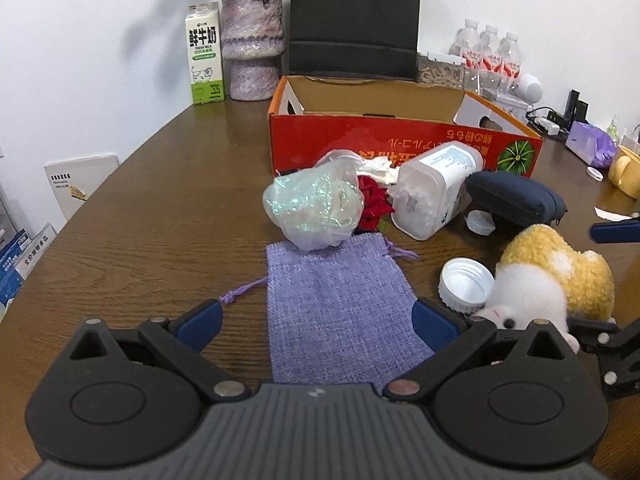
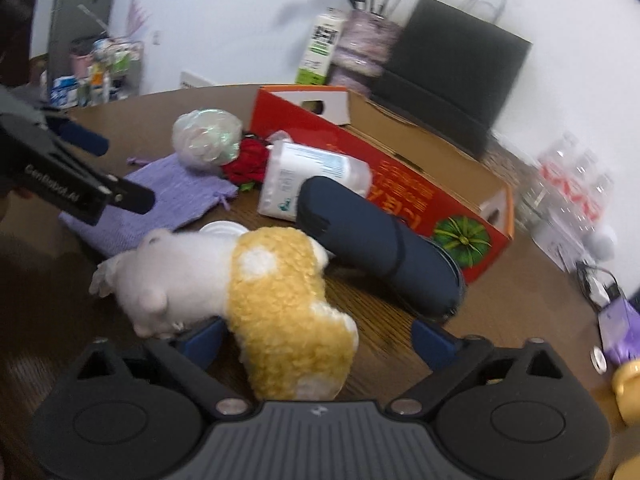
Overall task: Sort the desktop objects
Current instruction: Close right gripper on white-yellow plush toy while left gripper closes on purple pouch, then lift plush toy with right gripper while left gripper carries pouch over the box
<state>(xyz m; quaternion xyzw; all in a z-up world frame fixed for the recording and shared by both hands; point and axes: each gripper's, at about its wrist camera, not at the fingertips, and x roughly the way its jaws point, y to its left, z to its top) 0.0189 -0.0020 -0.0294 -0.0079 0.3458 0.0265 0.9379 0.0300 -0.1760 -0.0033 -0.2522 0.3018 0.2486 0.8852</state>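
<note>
My left gripper [image 1: 318, 326] is open, its jaws on either side of a flat purple cloth pouch [image 1: 340, 308] on the brown table. My right gripper [image 2: 318, 340] is open, with the yellow-and-white plush toy [image 2: 280, 300] lying between its jaws. The plush also shows in the left wrist view [image 1: 552, 280]. Behind lie an iridescent bag [image 1: 316, 208], a red rose [image 1: 374, 204], a clear cotton swab jar [image 1: 436, 192] on its side, a navy zip case [image 1: 516, 196] and a white lid [image 1: 466, 284]. The open red cardboard box [image 1: 400, 136] stands behind them.
A milk carton [image 1: 206, 54], a purple vase [image 1: 252, 46] and a black paper bag [image 1: 354, 20] stand at the back wall. Water bottles [image 1: 490, 56], a purple tissue pack [image 1: 592, 146] and a yellow mug [image 1: 626, 172] are at the right.
</note>
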